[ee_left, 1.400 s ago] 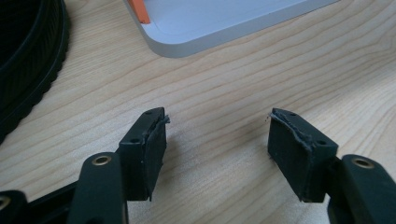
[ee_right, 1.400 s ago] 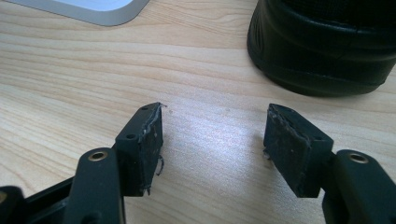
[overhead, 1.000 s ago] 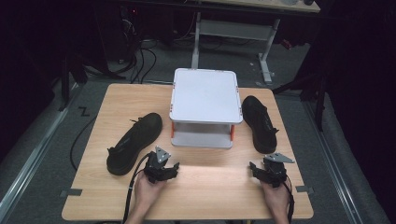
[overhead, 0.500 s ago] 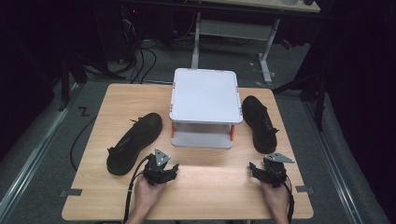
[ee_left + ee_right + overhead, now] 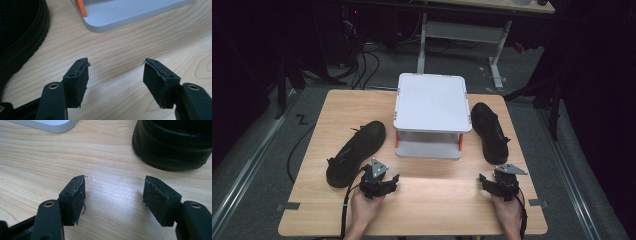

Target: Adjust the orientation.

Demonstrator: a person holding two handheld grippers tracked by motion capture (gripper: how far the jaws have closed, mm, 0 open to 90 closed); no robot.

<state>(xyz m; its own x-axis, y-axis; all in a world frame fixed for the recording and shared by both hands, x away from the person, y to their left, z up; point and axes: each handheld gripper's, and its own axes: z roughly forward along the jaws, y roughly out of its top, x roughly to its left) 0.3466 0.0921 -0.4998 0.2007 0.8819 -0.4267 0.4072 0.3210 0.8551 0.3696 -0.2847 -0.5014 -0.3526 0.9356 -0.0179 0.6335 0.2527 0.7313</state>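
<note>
A pale wooden worktop (image 5: 312, 125) carries a white two-tier plastic rack with orange posts (image 5: 432, 102) at its middle. A black lace-up shoe (image 5: 354, 152) lies slantwise to the rack's left, and a second black shoe (image 5: 489, 132) lies along its right side, both flat on the wood.

The left gripper (image 5: 381, 186) rests low near the front edge, held in the person's left hand (image 5: 362, 210), just beside the heel end of the left shoe. In the left gripper view its jaws stand well apart with nothing between them, only bare wood (image 5: 117, 50); the shoe's ribbed black sole (image 5: 22, 42) lies ahead and to the left of the jaws, and the rack's grey-white base corner (image 5: 117, 17) with an orange post (image 5: 80, 7) lies ahead.

The right gripper (image 5: 499, 186), held in the right hand (image 5: 507, 215), sits near the front right, just short of the other shoe's near end. In the right gripper view its jaws are likewise spread wide and empty; the rounded black shoe end (image 5: 172, 147) lies ahead and to the right, apart from the jaws, with the rack's base corner (image 5: 55, 125) farther left.
</note>
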